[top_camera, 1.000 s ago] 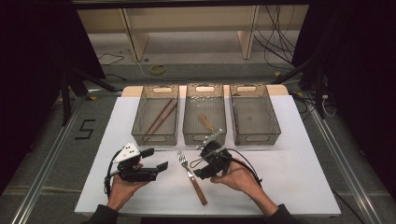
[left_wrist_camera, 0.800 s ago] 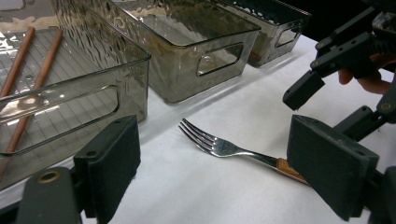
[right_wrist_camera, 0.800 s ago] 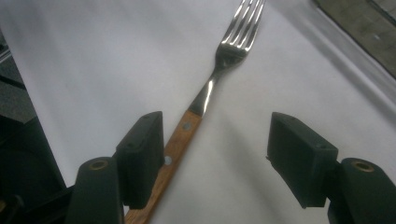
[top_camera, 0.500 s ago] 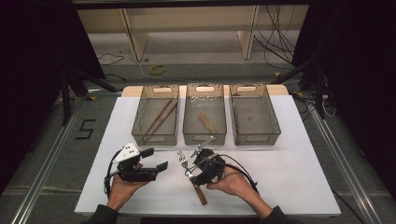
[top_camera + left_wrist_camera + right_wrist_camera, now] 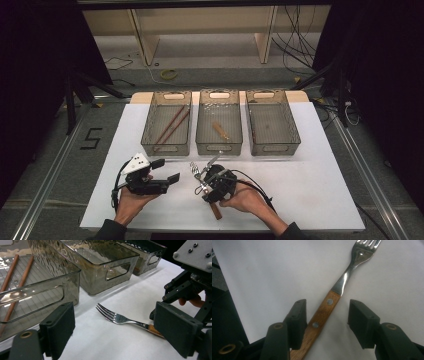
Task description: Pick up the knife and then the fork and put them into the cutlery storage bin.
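Along the far edge of the white surface (image 5: 320,165), three smoky transparent bins are lined up side by side. In the left bin (image 5: 166,125), two brown chopsticks (image 5: 172,124) are seen lying lengthwise. A short wooden piece (image 5: 220,131) lies in the middle bin (image 5: 219,122); what the right bin (image 5: 272,122) contains cannot be told.

Nearer the front edge, toward the left corner, the left gripper (image 5: 167,171) is held in the person's left hand (image 5: 131,200), pointed across the surface toward the fork. Its jaws are spread apart and nothing is held between them; in the left gripper view the fork's tines are seen between and beyond them.

Just to its right, near the middle of the front edge, a fork (image 5: 332,300) with a wooden handle lies flat on the surface, its tines pointing toward the bins. It is straddled by the right gripper (image 5: 327,315), held from above in the right hand (image 5: 245,196). The jaws have just been closing, with the riveted handle between them: the left jaw is seen at or against the handle's edge, while a clear gap remains at the right jaw, so the fork is not yet clamped.
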{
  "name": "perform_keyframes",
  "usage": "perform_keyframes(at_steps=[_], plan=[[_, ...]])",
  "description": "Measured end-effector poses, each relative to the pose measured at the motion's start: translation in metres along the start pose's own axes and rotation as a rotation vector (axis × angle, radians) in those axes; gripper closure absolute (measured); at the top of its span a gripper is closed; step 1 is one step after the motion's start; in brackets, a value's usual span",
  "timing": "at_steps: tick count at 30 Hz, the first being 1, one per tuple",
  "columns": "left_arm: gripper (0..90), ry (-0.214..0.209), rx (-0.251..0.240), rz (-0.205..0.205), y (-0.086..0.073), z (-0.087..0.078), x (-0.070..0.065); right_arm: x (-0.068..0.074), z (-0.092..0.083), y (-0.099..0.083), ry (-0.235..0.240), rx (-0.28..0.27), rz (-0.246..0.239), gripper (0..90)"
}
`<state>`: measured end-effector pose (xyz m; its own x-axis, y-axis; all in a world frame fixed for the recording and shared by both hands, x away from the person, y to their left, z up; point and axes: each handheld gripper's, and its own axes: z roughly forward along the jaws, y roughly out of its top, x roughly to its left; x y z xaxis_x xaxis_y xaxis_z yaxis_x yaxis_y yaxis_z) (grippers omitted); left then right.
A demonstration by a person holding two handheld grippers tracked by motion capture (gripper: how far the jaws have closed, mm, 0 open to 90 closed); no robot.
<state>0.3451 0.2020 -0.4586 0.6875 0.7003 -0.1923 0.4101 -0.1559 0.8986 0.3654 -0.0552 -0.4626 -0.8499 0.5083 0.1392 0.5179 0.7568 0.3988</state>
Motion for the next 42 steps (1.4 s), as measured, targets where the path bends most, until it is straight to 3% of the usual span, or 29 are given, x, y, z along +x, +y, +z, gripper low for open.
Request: perform_keyframes(at_steps=[12,20,42], plan=[[16.8,0.001,0.000,0.001,-0.0001,0.0001,-0.0003,0.0035,0.0051,0.0002,-0.005,0.025,-0.029,58.7],[16.8,0.001,0.003,0.002,-0.0001,0.0004,-0.0004,0.0073,0.0062,0.0011,-0.036,0.030,-0.050,60.3],[16.8,0.000,0.004,0.003,-0.0001,0.0002,-0.0003,0.0025,0.0042,0.0018,-0.054,0.038,0.012,76.3]])
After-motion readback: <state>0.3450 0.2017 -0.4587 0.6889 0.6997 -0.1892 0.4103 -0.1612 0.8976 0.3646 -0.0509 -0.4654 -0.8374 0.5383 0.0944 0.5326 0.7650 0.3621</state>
